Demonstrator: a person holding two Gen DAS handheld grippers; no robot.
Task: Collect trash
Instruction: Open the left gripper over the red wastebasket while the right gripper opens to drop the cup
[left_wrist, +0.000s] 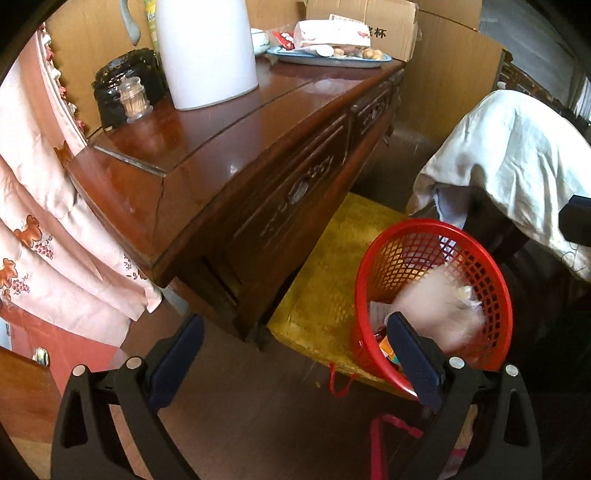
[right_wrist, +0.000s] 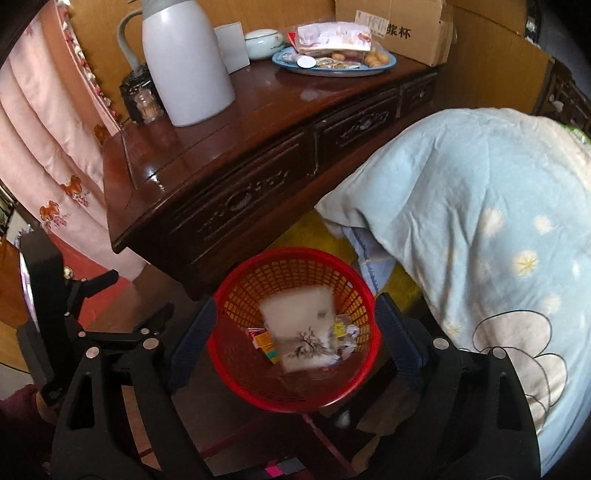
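- Right gripper (right_wrist: 295, 328) hangs over the red basket (right_wrist: 236, 354), its 2 fingers spread wide, nothing between them.
- A pale, blurred bag (right_wrist: 299, 325) sits inside the basket on other wrappers (right_wrist: 266, 341).
- Left gripper (left_wrist: 295, 354) is also spread and empty, left of the basket (left_wrist: 495, 295).
- The basket stands below the desk's (right_wrist: 258, 129) front edge, beside a blue quilt (right_wrist: 480, 221).
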